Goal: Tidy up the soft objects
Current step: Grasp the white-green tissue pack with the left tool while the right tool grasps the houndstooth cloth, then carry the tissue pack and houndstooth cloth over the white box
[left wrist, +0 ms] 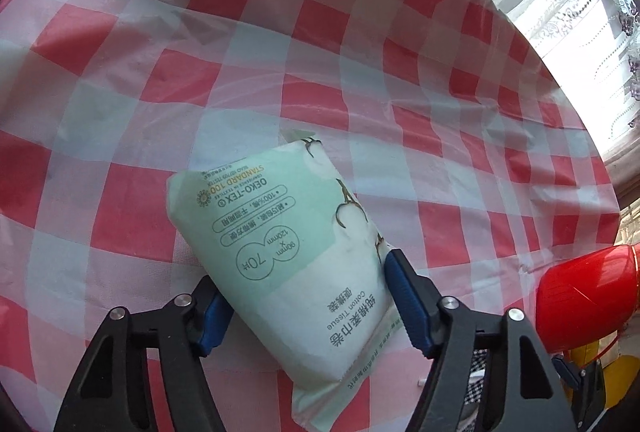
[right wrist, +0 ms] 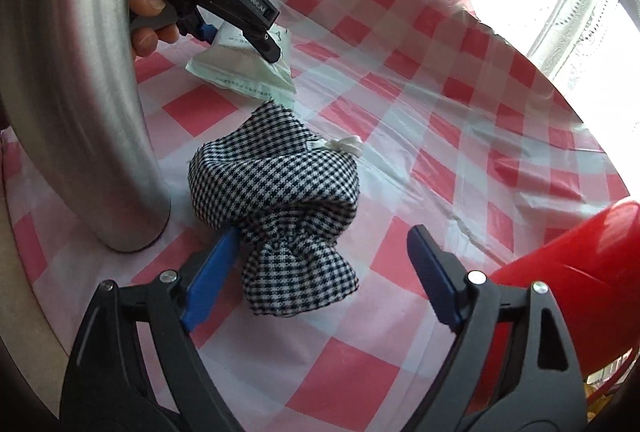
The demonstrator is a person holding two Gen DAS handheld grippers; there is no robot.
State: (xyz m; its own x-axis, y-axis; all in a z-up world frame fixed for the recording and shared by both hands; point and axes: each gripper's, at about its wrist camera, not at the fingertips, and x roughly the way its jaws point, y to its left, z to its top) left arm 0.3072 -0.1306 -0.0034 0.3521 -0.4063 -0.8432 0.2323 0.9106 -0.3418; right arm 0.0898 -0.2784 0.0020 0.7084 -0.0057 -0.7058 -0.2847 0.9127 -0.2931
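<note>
My left gripper (left wrist: 304, 288) is shut on a pale green pack of cotton tissues (left wrist: 288, 256) and holds it over the red-and-white checked tablecloth (left wrist: 280, 43). The blue pads (left wrist: 404, 296) press both sides of the pack. In the right wrist view the same pack (right wrist: 244, 71) hangs in the left gripper (right wrist: 240, 31) at the far left. My right gripper (right wrist: 324, 252) is open around a black-and-white houndstooth drawstring pouch (right wrist: 280, 191) that lies on the cloth. Its left pad (right wrist: 212, 272) touches the pouch's neck; the right pad (right wrist: 436, 272) stands apart.
A tall brushed-metal cylinder (right wrist: 80, 71) stands close at the left of the pouch. A red plastic object (right wrist: 568, 264) lies at the right; it also shows in the left wrist view (left wrist: 588, 296). A bright curtained window (left wrist: 580, 11) is behind the table's far edge.
</note>
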